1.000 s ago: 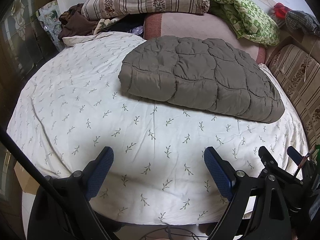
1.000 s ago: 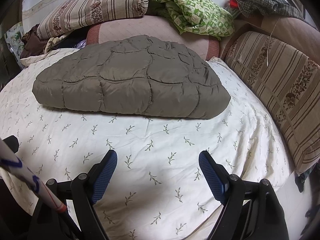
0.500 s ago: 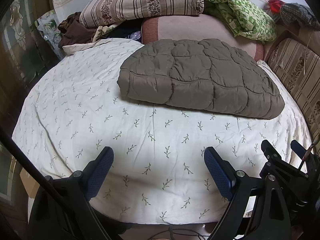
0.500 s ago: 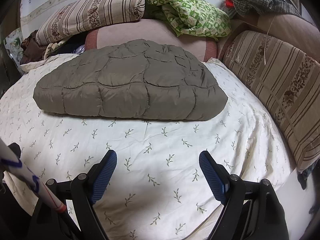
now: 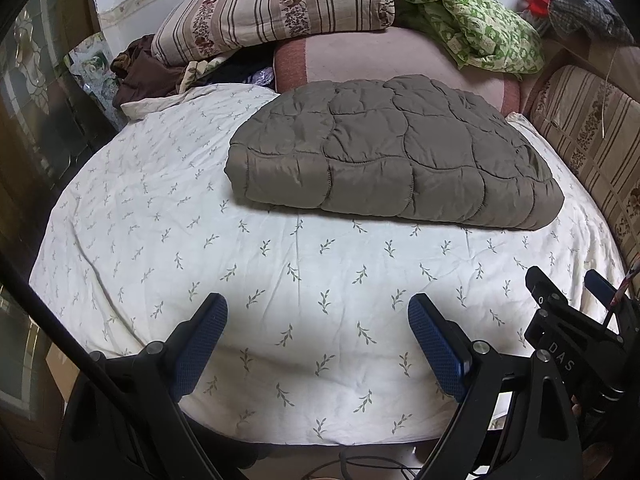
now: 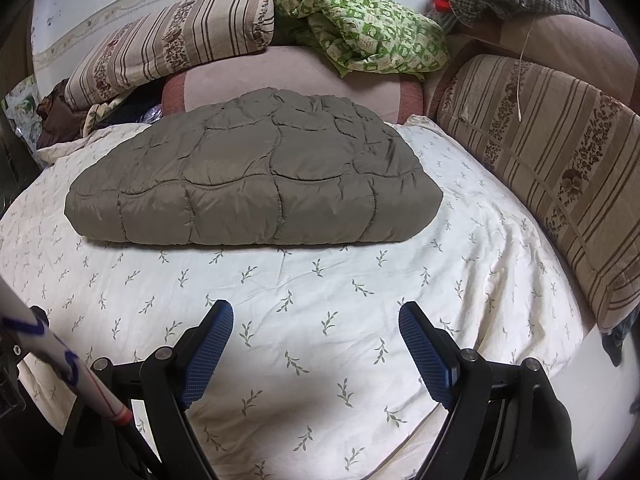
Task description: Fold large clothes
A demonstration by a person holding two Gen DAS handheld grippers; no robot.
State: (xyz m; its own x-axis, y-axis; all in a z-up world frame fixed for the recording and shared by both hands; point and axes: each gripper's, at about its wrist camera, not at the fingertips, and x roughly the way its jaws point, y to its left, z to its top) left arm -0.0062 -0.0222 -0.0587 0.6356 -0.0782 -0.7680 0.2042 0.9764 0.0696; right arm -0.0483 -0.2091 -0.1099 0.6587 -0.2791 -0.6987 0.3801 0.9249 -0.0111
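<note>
A grey-brown quilted padded garment (image 5: 392,156) lies folded into a flat bundle on the far half of the bed; it also shows in the right wrist view (image 6: 256,184). My left gripper (image 5: 316,320) is open and empty above the near edge of the bed, well short of the garment. My right gripper (image 6: 316,324) is open and empty too, also back from the garment. The right gripper's black frame (image 5: 568,328) shows at the right edge of the left wrist view.
The bed has a white sheet with leaf print (image 5: 280,280). Striped pillows (image 5: 276,12), a green patterned cloth (image 6: 368,36) and a pink cushion (image 5: 380,60) pile at the head. A striped cushion (image 6: 560,168) lines the right side. Dark clothes (image 5: 136,72) lie far left.
Both grippers have drawn back and risen slightly from the bed, so the folded garment looks farther off. The garment has not moved. Both grippers stayed open.
</note>
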